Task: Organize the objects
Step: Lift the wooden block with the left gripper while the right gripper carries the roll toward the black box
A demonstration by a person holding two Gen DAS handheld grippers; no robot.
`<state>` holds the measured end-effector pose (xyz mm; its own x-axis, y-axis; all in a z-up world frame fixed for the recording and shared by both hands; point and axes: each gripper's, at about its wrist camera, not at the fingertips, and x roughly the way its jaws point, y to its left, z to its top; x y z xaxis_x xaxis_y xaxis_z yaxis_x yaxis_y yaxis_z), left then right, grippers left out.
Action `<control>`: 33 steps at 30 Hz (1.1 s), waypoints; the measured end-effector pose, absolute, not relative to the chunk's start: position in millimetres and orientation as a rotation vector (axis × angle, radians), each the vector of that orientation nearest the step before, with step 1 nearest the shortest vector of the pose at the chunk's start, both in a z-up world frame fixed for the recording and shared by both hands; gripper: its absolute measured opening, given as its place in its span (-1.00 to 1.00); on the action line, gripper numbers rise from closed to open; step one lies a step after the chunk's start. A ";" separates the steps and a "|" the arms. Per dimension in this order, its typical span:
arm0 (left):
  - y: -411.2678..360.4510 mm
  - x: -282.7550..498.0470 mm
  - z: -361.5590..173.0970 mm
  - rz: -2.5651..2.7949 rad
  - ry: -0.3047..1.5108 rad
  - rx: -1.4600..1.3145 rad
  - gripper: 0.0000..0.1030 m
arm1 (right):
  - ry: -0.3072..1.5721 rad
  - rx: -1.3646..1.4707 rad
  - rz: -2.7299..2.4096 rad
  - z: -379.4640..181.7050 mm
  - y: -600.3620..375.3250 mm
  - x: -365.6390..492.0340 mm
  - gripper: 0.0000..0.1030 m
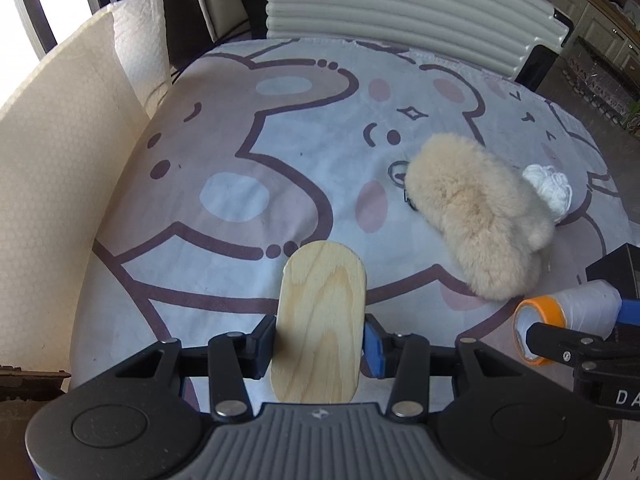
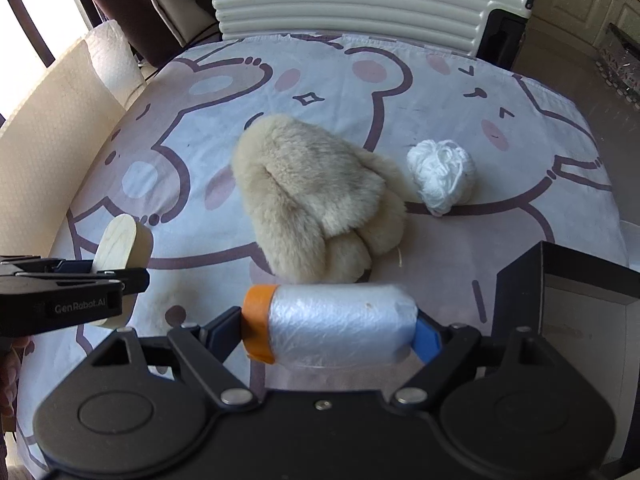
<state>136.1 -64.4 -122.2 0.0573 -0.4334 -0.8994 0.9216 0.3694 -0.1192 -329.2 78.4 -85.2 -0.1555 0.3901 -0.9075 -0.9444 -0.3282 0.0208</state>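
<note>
Left claw clamping a pale oval wooden board at lower centre; right claw gripping a white plastic-film roll with orange tape end. Lying mid-frame on the bear-print cloth: beige furry paw-shaped plush, white yarn ball beside it. Standing at lower right edge: black open box. Staying bare: upper left cloth.

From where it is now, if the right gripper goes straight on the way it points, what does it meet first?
Probably the beige furry toy. It lies on the cloth just beyond the plastic roll that the right gripper holds. Depth is hard to judge; the roll might touch the cloth first.
</note>
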 end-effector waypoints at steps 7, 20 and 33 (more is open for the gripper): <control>-46.3 132.7 -92.6 -1.135 0.992 0.547 -0.11 | 0.738 -0.969 1.661 -64.6 68.1 -318.7 0.68; -11.1 129.7 -43.3 -1.155 0.902 0.474 -0.11 | 0.676 -0.816 1.664 -22.7 41.9 -304.9 0.68; 5.2 122.3 -16.1 -1.162 0.826 0.450 -0.11 | 0.580 -0.736 1.680 3.7 23.7 -296.7 0.68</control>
